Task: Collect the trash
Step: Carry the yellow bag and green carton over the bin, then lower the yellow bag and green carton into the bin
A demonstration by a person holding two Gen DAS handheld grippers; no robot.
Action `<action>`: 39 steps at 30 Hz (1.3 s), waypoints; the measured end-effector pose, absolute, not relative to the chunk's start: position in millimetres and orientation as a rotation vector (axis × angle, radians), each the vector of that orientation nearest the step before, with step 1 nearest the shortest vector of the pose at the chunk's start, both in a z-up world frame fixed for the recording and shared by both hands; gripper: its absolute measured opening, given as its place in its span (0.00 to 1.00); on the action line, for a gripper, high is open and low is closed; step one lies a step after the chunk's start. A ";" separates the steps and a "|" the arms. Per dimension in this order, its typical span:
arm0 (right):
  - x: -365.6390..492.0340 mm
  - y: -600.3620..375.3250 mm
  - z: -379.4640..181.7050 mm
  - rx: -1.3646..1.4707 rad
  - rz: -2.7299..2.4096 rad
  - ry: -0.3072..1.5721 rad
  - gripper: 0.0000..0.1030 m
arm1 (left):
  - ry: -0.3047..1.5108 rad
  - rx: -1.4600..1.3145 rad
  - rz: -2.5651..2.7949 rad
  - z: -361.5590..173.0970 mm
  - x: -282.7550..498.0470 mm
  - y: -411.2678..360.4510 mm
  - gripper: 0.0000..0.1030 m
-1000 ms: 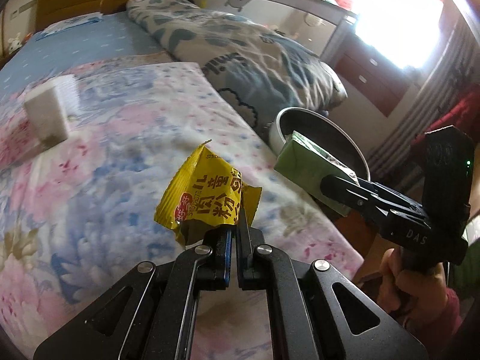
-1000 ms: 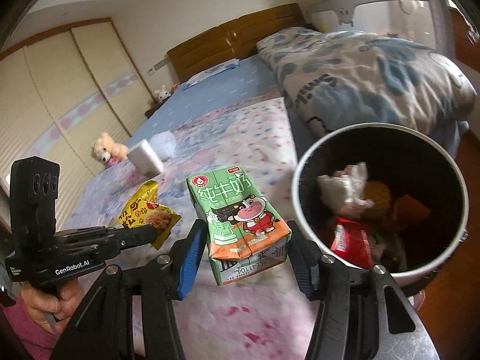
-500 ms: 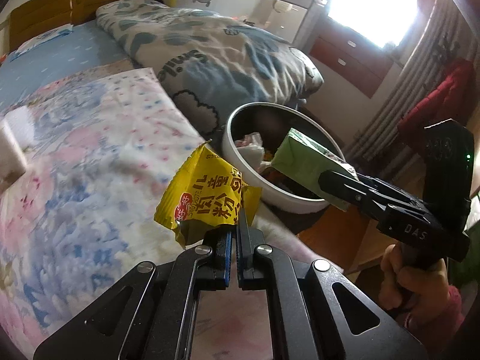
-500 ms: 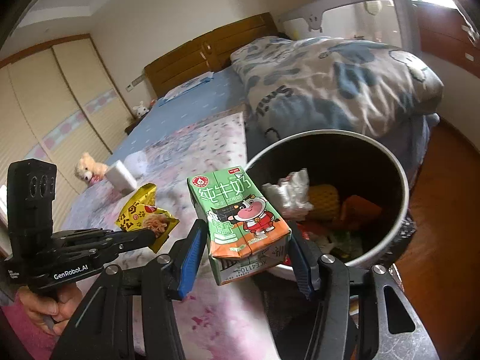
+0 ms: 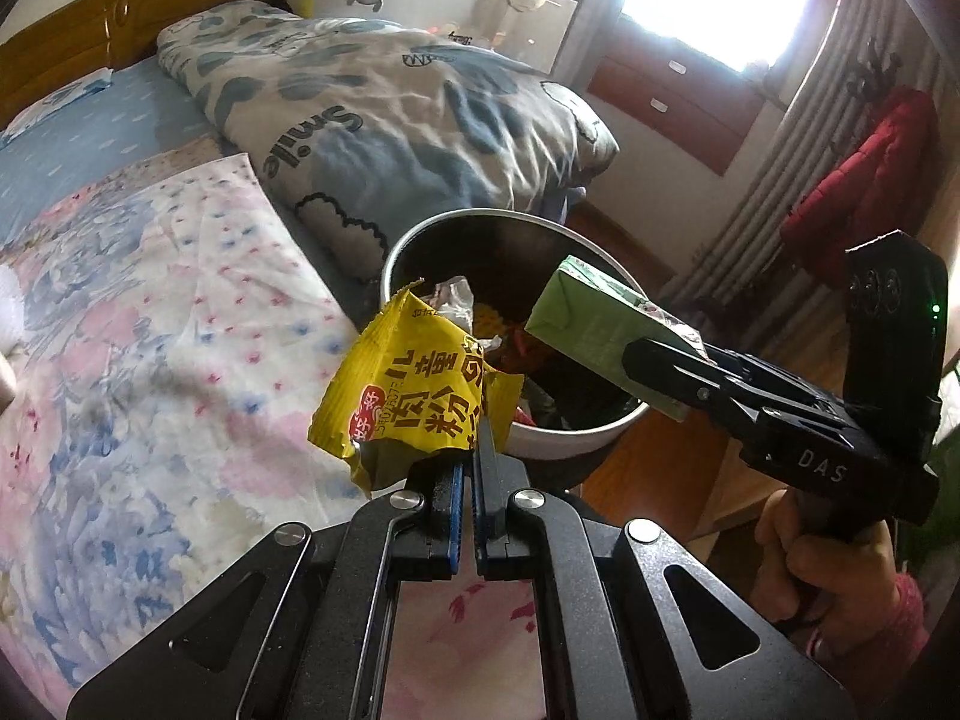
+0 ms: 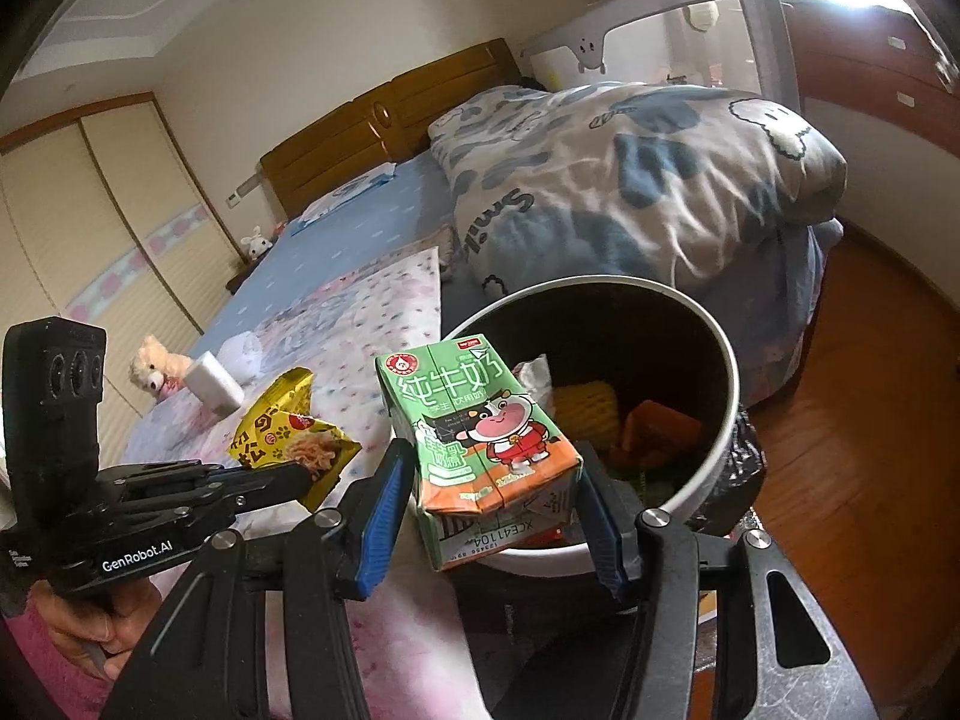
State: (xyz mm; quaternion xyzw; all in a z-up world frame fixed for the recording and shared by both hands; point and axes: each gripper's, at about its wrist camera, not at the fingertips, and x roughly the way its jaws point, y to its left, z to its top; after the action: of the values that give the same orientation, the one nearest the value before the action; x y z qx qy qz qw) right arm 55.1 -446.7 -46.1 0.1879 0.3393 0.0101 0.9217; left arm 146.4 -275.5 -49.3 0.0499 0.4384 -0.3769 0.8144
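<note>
I am reading "DAS" on the side of my right hand-held gripper (image 5: pixel 642 360) in the left wrist view, and "GenRobot.AI" on my left hand-held gripper (image 6: pixel 300 476) in the right wrist view. The left one is pinching a crinkled yellow snack wrapper (image 5: pixel 414 396) with bold black Chinese characters, its blue pads pressed together on the foil's lower edge. The right one is clamping a green milk carton (image 6: pixel 480 438) between its blue pads (image 6: pixel 384 516); the carton is showing white Chinese lettering, a cartoon cow in red, an orange band low down and a code "XCE41104" upside down on its end flap.

Both pieces are hanging at the near rim of the round white trash bin (image 6: pixel 729 396), dark inside, standing beside the bed (image 5: pixel 150 324). Only the right wrist view is showing me the bin's contents clearly: yellow foam netting, something orange, crumpled white wrap, plus a teddy bear (image 6: pixel 150 367) and a white block (image 6: pixel 214 387) on the floral sheet. The left wrist view alone is giving me "Smile" printed on the rumpled quilt (image 5: pixel 384 108), and a red jacket (image 5: pixel 864 186) hanging by the window.
</note>
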 end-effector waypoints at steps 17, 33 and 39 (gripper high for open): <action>57.5 -469.1 -45.3 0.402 -0.016 0.685 0.52 | 0.932 0.143 -0.832 -47.7 150.0 -306.9 0.02; 66.2 -485.4 -45.8 0.408 -0.040 0.691 0.52 | 0.943 0.176 -0.845 -52.9 160.0 -335.0 0.02; 70.9 -488.1 -45.4 0.402 -0.044 0.692 0.52 | 0.949 0.182 -0.846 -55.1 163.3 -339.7 0.02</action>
State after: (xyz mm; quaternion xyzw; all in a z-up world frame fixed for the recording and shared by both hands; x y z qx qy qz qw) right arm 70.9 -488.1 -45.4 0.1957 0.3367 -0.0213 0.9208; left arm 163.3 -339.7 -55.1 0.0847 0.4428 -0.3945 0.8007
